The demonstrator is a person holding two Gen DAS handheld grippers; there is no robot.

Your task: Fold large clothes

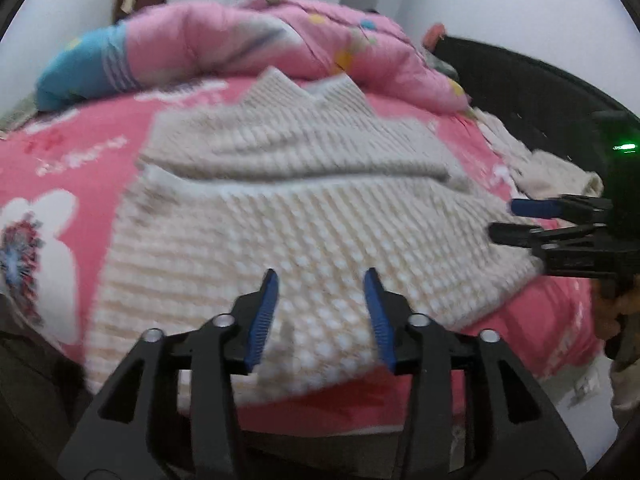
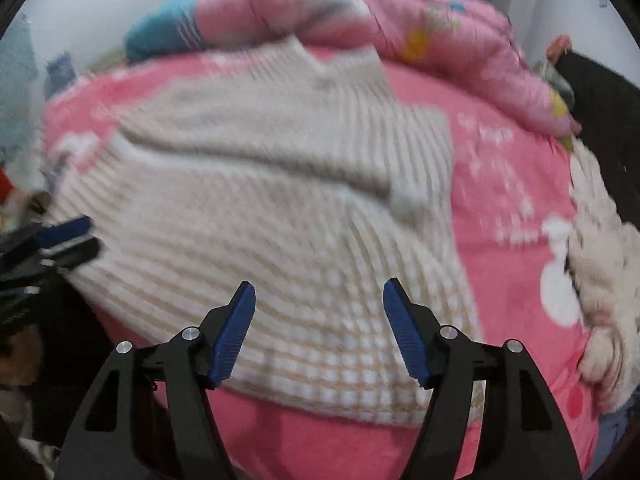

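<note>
We see a cream knit sweater (image 1: 288, 216) lying flat on the pink bedsheet (image 1: 76, 152), collar toward the far side, both sleeves folded across the chest. Our left gripper (image 1: 322, 280) hovers over the sweater's near hem w/ jaws spread, nothing between them. Right gripper (image 2: 319, 292) likewise sits over the hem, jaws spread & empty; in the left cam it shows at the sweater's right edge. A pink quilt (image 2: 400, 20) is bunched behind the collar. A fluffy white garment (image 2: 604, 264) lies at the bed's right edge. Both views are blurred.
</note>
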